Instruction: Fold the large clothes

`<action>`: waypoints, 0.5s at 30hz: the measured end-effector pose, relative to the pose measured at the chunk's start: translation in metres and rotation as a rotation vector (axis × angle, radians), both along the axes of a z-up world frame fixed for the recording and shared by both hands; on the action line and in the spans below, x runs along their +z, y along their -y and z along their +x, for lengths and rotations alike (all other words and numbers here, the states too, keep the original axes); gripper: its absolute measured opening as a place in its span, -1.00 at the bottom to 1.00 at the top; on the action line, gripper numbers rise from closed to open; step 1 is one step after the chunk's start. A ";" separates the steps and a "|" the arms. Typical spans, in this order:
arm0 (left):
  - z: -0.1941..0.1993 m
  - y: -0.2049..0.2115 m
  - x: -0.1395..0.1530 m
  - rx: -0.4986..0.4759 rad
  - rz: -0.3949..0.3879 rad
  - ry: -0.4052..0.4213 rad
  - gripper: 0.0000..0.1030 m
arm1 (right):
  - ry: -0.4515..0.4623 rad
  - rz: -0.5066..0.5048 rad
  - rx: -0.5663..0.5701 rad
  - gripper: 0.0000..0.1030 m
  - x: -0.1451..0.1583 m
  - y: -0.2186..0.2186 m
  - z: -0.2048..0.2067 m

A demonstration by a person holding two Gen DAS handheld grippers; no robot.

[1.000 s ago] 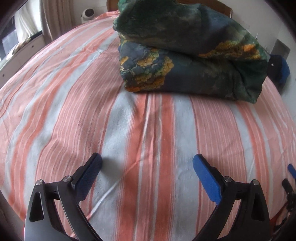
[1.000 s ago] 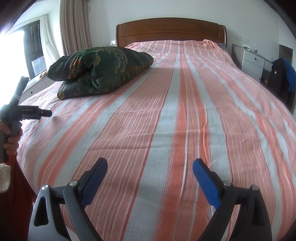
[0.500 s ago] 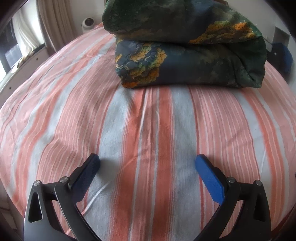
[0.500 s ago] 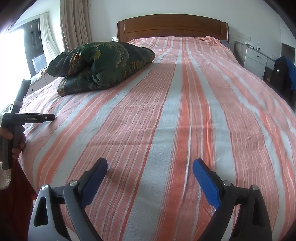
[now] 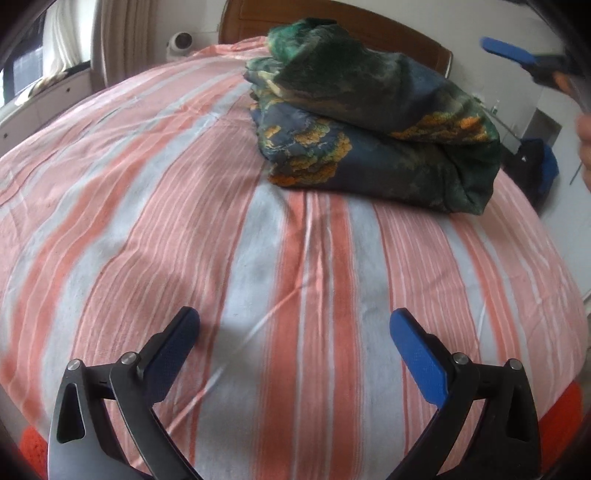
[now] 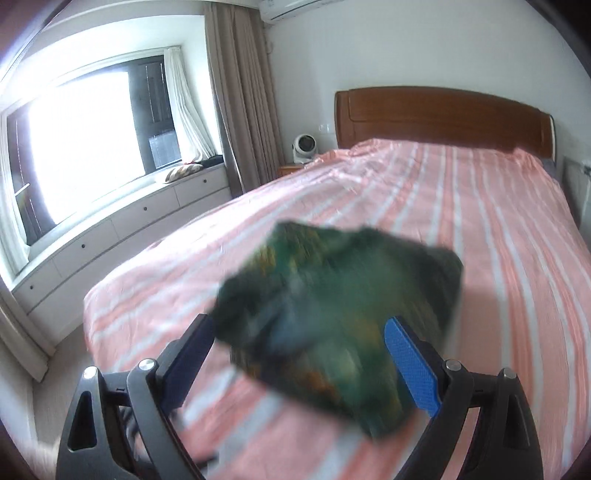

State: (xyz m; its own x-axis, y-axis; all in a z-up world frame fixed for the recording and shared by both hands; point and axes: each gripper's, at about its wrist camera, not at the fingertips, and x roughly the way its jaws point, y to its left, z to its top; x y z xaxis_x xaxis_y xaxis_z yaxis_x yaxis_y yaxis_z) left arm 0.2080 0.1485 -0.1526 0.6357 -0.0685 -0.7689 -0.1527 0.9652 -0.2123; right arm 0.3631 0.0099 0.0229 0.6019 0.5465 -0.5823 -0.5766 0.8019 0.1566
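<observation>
Green cloth, left view: your folded bundle (image 5: 373,122), dark green with orange-yellow patches, lies on the striped bedspread (image 5: 207,229) toward the headboard (image 5: 251,14).
Long axis, left view: it runs across the frame, from upper left down to lower right, and crosses the stripes at an angle.
Layers, left view: one thick fold sits on top of another; the rounded folded end points to the lower right.
Left claw (image 5: 294,334): your blue fingers stand wide apart with nothing between them, over bare bedspread.
Bundle and left claw: the bundle is well apart from your fingers, ahead of them and a little to the right.
Right claw, left view: one blue finger (image 5: 508,50) shows at the upper right edge, above the bundle's far end; your hand (image 5: 583,140) is just below it.
Right view, bundle (image 6: 332,321): blurred dark green mass lying on the bedspread (image 6: 480,206) near its left edge, close in front of the camera.
Right claw (image 6: 297,341): fingers spread apart; the bundle fills the gap as seen from here, and you cannot tell whether they touch it.
Long axis, right view: too blurred to tell.
Room, right view: window (image 6: 81,144), curtain (image 6: 240,96), small fan (image 6: 304,147) beside the headboard (image 6: 443,114).
</observation>
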 end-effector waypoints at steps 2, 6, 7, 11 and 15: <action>-0.005 -0.007 0.002 0.000 -0.007 0.008 0.99 | -0.019 -0.024 0.027 0.80 -0.003 -0.046 0.036; -0.012 -0.025 0.007 0.003 -0.015 0.025 0.99 | -0.063 -0.210 0.053 0.79 -0.057 -0.110 0.068; -0.012 -0.030 0.008 0.012 -0.020 0.024 0.99 | -0.093 -0.258 0.045 0.79 -0.076 -0.115 0.072; -0.009 -0.070 0.022 0.062 -0.117 0.037 0.99 | -0.060 -0.306 0.030 0.81 -0.109 -0.118 0.058; 0.022 -0.125 0.063 0.109 -0.338 0.134 0.99 | -0.042 -0.226 0.015 0.81 -0.079 -0.102 0.045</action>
